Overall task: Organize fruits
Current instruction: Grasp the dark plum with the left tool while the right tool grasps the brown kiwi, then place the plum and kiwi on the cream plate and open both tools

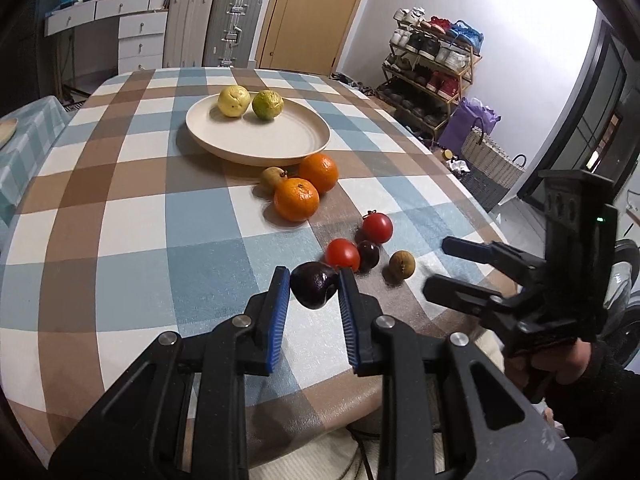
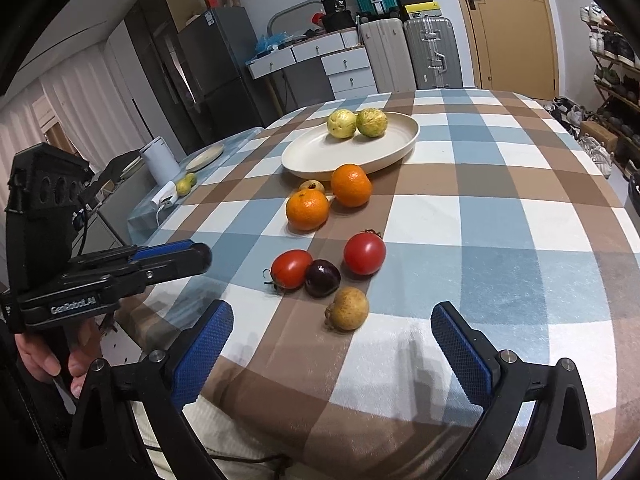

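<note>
My left gripper [image 1: 314,286] is shut on a dark purple plum [image 1: 313,289], held just above the checked tablecloth; in the right wrist view it comes in from the left with the plum [image 2: 203,258] at its tip. A cream plate [image 1: 224,148] holds a yellow guava [image 1: 233,101] and a green guava [image 1: 267,105]. In front of it lie two oranges [image 1: 296,199], two tomatoes [image 1: 377,227], a second dark plum [image 1: 368,255] and a brown round fruit [image 1: 402,266]. My right gripper [image 2: 332,314] stands open and empty near the table's front edge, just short of the brown fruit [image 2: 348,308].
A small brownish fruit [image 1: 273,178] sits behind the oranges, beside the plate. A lower side table [image 2: 208,160] with a white jug stands to the left. Suitcases, drawers and a shoe rack [image 1: 432,68] line the room beyond the table.
</note>
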Demonstrator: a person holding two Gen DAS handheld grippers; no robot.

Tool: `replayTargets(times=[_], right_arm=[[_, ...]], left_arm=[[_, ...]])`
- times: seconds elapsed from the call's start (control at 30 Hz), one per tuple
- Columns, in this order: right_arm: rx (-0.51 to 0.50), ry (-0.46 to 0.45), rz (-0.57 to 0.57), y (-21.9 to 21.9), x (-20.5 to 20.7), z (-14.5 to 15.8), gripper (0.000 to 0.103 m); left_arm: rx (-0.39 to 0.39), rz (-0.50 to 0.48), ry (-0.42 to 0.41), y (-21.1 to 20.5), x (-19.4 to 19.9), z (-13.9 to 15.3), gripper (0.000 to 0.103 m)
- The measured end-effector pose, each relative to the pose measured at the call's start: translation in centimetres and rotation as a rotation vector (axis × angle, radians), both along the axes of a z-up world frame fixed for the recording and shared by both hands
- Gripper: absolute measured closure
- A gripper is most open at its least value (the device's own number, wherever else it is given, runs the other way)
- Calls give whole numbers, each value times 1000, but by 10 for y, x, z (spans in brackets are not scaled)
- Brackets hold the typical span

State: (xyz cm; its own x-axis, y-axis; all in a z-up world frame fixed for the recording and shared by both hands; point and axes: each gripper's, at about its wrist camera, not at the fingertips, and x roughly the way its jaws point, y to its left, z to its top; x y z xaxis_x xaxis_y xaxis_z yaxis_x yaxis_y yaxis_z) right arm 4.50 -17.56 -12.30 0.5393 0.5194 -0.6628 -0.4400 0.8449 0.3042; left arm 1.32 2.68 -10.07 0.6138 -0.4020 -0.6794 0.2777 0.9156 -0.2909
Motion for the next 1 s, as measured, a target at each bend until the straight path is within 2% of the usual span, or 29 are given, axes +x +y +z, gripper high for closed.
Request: replayTargets(times=[0.13,0.2,0.33,0.5,0.7,1.0], right_arm=[[12,22,9,4,7,-4,16],[-18,37,11,8,11,-8,29],[-44,37,23,12,12,-10,43],[-79,66,16,12,15,-17,73],[-36,69,4,2,15,-19,76],[70,-1,-18,-18,30,5,76]], left_arm=[[-1,13,-6,3,-2,0,81],[-4,19,-2,7,-2,-2,81],[-10,31,6,13,-2,-4,81],[-17,43,6,17,-1,-3,81],[-17,61,1,19,6,1,81],[-4,82,-10,24,45,16,81]])
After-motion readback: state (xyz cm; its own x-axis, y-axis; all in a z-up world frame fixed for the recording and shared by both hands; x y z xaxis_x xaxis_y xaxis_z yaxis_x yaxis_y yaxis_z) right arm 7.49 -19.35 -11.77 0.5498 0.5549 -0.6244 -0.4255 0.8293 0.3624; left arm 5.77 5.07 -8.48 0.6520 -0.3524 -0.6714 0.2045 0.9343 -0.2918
